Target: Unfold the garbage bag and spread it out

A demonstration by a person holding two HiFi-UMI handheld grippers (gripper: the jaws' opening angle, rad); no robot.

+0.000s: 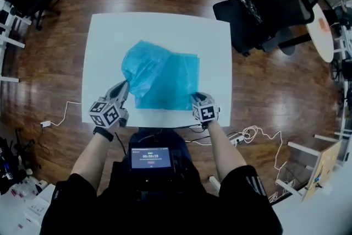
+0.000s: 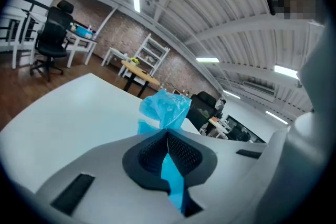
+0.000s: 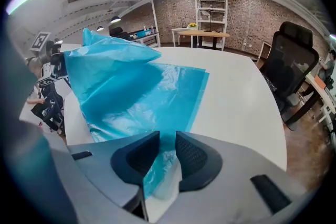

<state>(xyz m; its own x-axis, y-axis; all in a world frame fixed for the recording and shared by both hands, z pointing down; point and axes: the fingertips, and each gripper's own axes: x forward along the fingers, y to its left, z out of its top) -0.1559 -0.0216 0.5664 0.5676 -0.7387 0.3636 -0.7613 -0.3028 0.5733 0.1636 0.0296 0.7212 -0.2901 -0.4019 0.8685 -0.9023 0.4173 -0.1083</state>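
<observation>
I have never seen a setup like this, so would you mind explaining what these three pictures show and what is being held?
There is no robot here: a person holds a two-jaw tool in each hand. The head view comes from a camera on the person's head, looking down at a white table. The other two pictures come from cameras riding on each tool, looking along its jaws. On the table lies a blue garbage bag, flat on the right and raised at the left. The left tool is shut on a bunched part of the bag and holds it up. The right tool sits at the bag's near right corner, jaws slightly apart with film between them.
</observation>
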